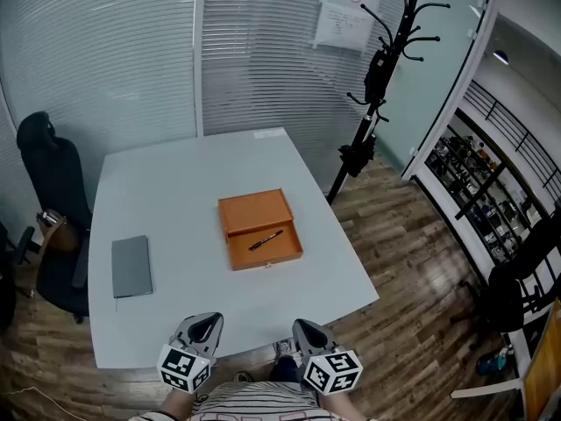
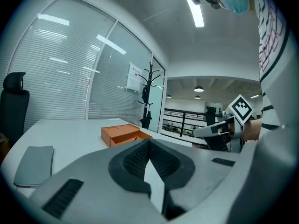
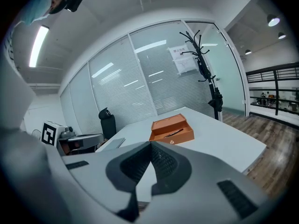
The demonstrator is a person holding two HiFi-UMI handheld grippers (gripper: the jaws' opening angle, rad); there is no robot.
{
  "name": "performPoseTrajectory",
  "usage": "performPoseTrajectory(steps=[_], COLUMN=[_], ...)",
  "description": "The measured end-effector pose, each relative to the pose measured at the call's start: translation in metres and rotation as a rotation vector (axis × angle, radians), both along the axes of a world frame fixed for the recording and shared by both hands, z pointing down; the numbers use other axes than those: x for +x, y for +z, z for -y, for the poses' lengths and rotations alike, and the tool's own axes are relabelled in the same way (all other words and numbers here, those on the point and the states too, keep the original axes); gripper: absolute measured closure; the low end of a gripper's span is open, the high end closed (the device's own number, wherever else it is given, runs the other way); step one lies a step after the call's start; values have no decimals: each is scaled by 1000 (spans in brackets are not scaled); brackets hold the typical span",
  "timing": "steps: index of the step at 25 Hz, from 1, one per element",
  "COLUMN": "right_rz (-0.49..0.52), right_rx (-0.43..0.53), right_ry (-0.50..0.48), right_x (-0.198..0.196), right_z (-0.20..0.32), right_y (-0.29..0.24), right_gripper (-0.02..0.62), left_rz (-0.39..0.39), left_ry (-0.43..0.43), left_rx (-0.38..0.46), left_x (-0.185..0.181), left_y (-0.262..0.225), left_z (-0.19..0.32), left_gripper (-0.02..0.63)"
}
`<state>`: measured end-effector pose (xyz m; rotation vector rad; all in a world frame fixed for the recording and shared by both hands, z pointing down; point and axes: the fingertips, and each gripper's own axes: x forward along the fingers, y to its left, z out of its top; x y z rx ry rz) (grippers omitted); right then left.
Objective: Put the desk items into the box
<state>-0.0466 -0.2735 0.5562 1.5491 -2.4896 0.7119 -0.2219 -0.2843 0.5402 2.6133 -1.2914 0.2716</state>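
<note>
Left gripper (image 1: 206, 324), right gripper (image 1: 307, 330): frame bottom, jaws closed, empty. Pen (image 1: 266, 239) lies in box (image 1: 254, 210), frame centre. Notebook (image 1: 131, 266) centre-left, outside box. Likely step: notebook pending. Next move needs reach, opened jaws, edge grasp.

1. Notice (image 1: 349, 11) on glass wall: top cut by frame edge; print too small to read.
2. Shelf goods (image 1: 478, 160), far R: too small to id.
3. Dark chair (image 1: 526, 281), R edge: partly out of frame.
4. Dark bulk (image 1: 7, 279) at L edge, beside office chair (image 1: 54, 191): cut off, can't id.
5. Pen (image 1: 266, 240) in box (image 1: 260, 229): too small for detail.
6. Notebook (image 2: 33, 164), left gripper view: near corner behind left gripper (image 2: 149, 143) body.
7. Striped shirt (image 1: 263, 403): cut by bottom edge.
</note>
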Motion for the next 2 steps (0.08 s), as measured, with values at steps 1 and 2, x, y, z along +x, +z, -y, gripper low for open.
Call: performPoseTrajectory(steps=[1,2], right_rz=[1,1], right_rx=[0,1], right_ry=[-2,-3], right_x=[0,1], right_z=[2,4], right_y=[0,-1], right_gripper=[571,571], left_rz=[-1,-1], left_ry=[0,-1], left_rx=[0,0], left_x=[1,1], left_y=[-1,-1], left_z=[2,3], left_gripper=[584,584])
